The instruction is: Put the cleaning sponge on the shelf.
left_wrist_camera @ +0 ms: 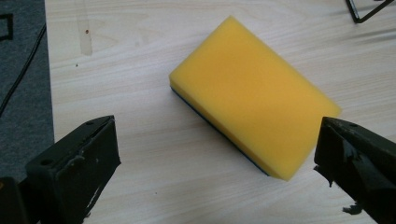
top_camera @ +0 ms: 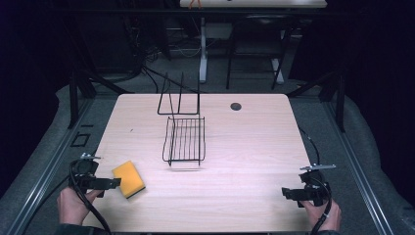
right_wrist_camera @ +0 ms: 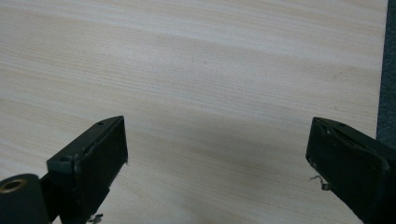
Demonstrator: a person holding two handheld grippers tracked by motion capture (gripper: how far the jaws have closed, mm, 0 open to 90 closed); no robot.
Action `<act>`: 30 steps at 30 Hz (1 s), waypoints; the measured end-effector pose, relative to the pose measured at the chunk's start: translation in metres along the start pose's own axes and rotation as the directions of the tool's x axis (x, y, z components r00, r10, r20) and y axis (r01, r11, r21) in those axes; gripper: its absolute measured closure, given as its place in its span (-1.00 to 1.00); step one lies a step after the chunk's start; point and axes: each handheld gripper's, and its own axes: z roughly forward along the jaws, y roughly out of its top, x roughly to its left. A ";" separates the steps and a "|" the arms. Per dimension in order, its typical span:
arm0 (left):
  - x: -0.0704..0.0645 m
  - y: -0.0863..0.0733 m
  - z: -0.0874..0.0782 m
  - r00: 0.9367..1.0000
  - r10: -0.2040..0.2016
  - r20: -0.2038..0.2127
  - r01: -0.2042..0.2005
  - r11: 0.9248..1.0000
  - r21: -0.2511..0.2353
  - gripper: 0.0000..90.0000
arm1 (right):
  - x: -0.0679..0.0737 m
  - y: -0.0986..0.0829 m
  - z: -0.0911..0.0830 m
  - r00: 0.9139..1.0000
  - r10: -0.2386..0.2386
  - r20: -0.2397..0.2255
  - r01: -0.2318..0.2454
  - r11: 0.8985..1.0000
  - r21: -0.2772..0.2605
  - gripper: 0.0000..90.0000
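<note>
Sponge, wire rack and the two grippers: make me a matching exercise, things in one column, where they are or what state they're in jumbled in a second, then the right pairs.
Things:
1. yellow sponge
2. black wire rack
3. left gripper
4. right gripper

Places or states:
A. stands at the middle of the table
B. open over bare wood, near the table's right front corner
C. lies flat near the front left, yellow face up
D. open, jaws either side of the sponge's near end, not touching it

Pairs: 1-C, 2-A, 3-D, 4-B

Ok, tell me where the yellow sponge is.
In the high view the yellow sponge lies flat near the table's front left, just ahead of the open left gripper.
</note>
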 end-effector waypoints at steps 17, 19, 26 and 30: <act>-0.023 0.020 0.030 0.999 0.020 0.033 -0.023 0.995 0.099 -1.00 | 0.004 0.002 0.002 1.000 -0.015 -0.016 0.015 1.000 0.009 -0.87; -0.023 0.022 0.035 1.000 0.014 0.022 -0.016 0.994 0.105 -1.00 | 0.004 0.002 0.002 1.000 -0.016 -0.014 0.016 1.000 0.008 -0.87; -0.024 0.031 0.049 0.999 0.004 0.050 -0.011 0.991 0.133 -1.00 | 0.004 0.003 0.003 1.000 -0.017 -0.012 0.018 1.000 0.015 -0.87; -0.029 0.036 0.057 0.997 0.025 0.067 -0.035 0.987 0.157 -1.00 | 0.004 0.003 0.004 1.000 -0.021 -0.017 0.021 1.000 0.019 -0.87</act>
